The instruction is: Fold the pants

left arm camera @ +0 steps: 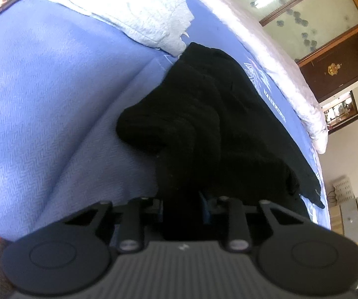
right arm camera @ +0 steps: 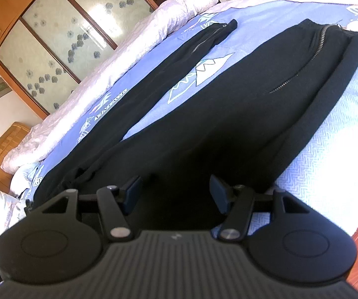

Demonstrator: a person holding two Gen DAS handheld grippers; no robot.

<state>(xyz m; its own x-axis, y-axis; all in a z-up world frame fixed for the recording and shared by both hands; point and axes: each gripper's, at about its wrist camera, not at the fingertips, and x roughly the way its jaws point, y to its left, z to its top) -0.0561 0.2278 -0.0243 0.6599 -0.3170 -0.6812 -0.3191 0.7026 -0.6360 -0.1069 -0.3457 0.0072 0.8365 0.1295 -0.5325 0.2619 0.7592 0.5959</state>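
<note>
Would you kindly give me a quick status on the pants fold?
Left gripper shut on black pants. Right gripper open over the waist end. Legs spread apart, unfolded. Pale garment beside the pants.

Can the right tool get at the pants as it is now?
Probably yes. The right tool is open right at the near edge of the pants, which lie flat on the bed with nothing between them.

left hand-held gripper (left arm camera: 181,205): matte black, ribbed grey housing, round discs at either side, silver pivot screws, blue pad visible | right hand-held gripper (right arm camera: 176,191): same build, two dark blue finger pads (right arm camera: 132,190), small pale logo on housing
</note>
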